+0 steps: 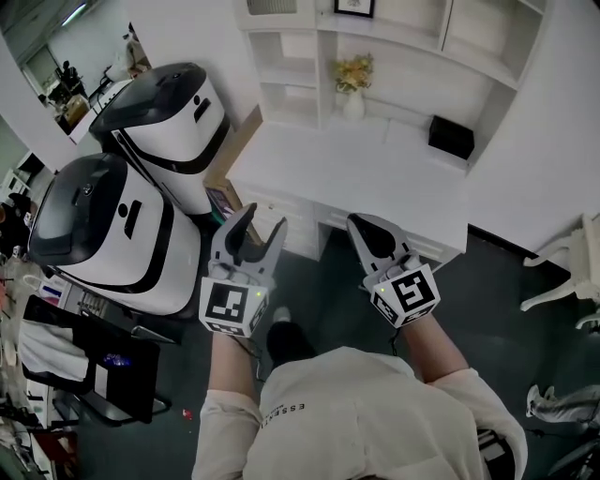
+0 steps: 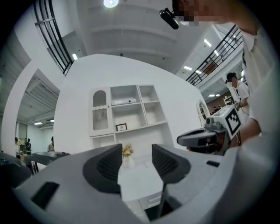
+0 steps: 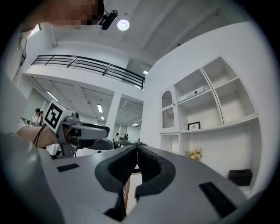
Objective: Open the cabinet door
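Before desk (image 1: 375,178) front edge, L tongs (image 1: 264,217) wide w/ nothing between, R tongs (image 1: 364,225) closed.

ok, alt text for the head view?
Seen from above, a person holds two tools toward a white desk: the left tool is open and empty, the right tool shut. A flower vase and black box sit on it.

Bright, even indoor light fills all three views. A round ceiling lamp (image 2: 110,3) glares at the top of the left gripper view, and a second lamp (image 3: 123,24) flares in the right gripper view. The white tabletop (image 1: 356,169) looks nearly washed out, with the floor (image 1: 323,305) dark beneath its edge. Both gripper views bend strongly and blacken at the corners. The left claw (image 2: 136,153) and right claw (image 3: 134,157) look soft up close.
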